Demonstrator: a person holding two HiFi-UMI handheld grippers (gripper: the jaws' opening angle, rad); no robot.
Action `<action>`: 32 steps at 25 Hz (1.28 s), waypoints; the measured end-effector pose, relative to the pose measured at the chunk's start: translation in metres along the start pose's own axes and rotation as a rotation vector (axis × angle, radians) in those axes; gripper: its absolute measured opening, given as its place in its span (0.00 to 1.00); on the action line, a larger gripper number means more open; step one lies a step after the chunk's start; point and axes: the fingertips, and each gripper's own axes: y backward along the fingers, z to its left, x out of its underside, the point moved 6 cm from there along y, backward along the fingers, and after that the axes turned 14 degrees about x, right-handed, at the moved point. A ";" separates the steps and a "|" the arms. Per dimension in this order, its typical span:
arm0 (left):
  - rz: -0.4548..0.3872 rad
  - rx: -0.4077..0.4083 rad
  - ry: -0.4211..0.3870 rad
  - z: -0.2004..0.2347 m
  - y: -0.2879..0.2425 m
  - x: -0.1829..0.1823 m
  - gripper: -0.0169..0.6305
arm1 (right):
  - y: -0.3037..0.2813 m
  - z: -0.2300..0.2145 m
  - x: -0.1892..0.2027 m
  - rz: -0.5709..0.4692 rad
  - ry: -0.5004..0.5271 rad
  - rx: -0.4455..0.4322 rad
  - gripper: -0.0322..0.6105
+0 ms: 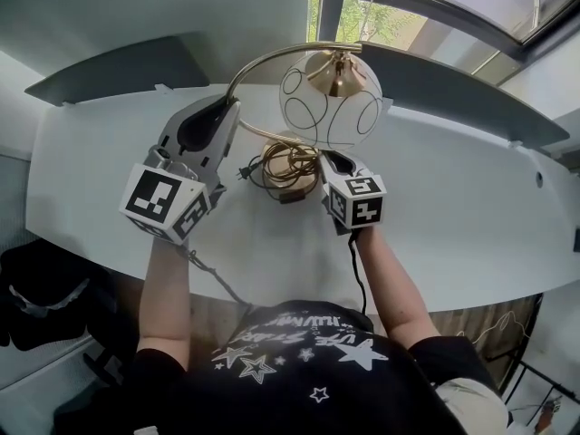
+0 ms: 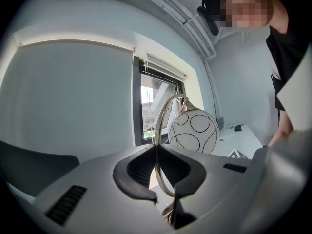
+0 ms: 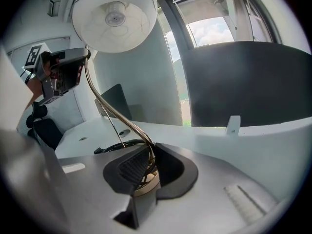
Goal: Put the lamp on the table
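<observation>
White curved table (image 1: 453, 225) runs under a window (image 1: 381, 12), and the lamp stands over its middle, at 12 o'clock from the person. The lamp's globe shade (image 1: 331, 98), white with thin black rings, hangs from a brass arched stem (image 1: 272, 57).

The left gripper (image 1: 227, 109), at 9 o'clock of the shade, has its jaws closed on that stem (image 2: 157, 145), pads pressed to either side of it. The right gripper (image 1: 332, 163), at 6 o'clock of the shade, is clamped on the stem's lower end (image 3: 141, 138), just above the brass base (image 3: 145, 184).

A coiled cord (image 1: 276, 166) lies around the base, its black plug (image 1: 243, 172) at 9 o'clock of the coil. Shade, coil and jaws hide most of the base, so I cannot tell whether it touches the tabletop.

A dark panel (image 3: 243, 82) stands behind the table's far edge.
</observation>
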 end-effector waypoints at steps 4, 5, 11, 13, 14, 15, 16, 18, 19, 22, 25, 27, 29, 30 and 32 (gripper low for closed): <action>0.024 0.011 -0.008 0.008 -0.006 0.002 0.07 | -0.012 -0.001 -0.002 0.004 0.004 0.002 0.11; 0.028 0.014 -0.011 0.010 -0.007 0.004 0.07 | -0.014 -0.001 -0.002 0.009 0.002 0.000 0.11; 0.036 0.019 -0.013 0.015 -0.011 0.009 0.07 | -0.020 -0.003 0.000 0.020 -0.003 0.005 0.11; 0.035 0.022 -0.013 0.017 -0.010 0.010 0.07 | -0.021 -0.001 -0.002 0.023 -0.005 0.006 0.11; 0.034 0.024 -0.013 0.018 -0.009 0.010 0.07 | -0.021 0.001 -0.002 0.024 -0.007 0.005 0.11; 0.032 0.026 -0.015 0.018 -0.008 0.010 0.07 | -0.021 0.002 -0.003 0.024 -0.007 0.005 0.11; 0.031 0.027 -0.016 0.019 -0.007 0.010 0.07 | -0.021 0.003 -0.003 0.023 -0.007 0.005 0.11; 0.028 0.025 -0.018 0.019 -0.007 0.011 0.07 | -0.020 0.004 -0.002 0.024 -0.006 0.003 0.11; 0.029 0.025 -0.019 0.018 -0.007 0.012 0.07 | -0.020 0.004 -0.001 0.026 -0.003 0.002 0.11; 0.038 0.023 -0.021 0.015 -0.007 0.014 0.07 | -0.019 0.005 0.004 0.034 0.006 -0.003 0.11; 0.038 0.020 -0.013 0.012 -0.004 0.016 0.07 | -0.020 0.003 0.005 0.034 0.004 0.001 0.11; 0.032 0.019 -0.013 0.009 -0.002 0.017 0.07 | -0.022 -0.001 0.004 0.031 0.003 0.009 0.11; 0.031 0.011 -0.016 0.007 -0.003 0.017 0.07 | -0.022 -0.003 0.004 0.033 0.006 0.014 0.11; 0.029 0.009 -0.014 0.007 -0.003 0.018 0.07 | -0.022 -0.002 0.004 0.035 0.006 0.013 0.11; 0.022 0.007 -0.010 0.008 -0.003 0.019 0.07 | -0.022 -0.001 0.003 0.034 0.004 0.010 0.11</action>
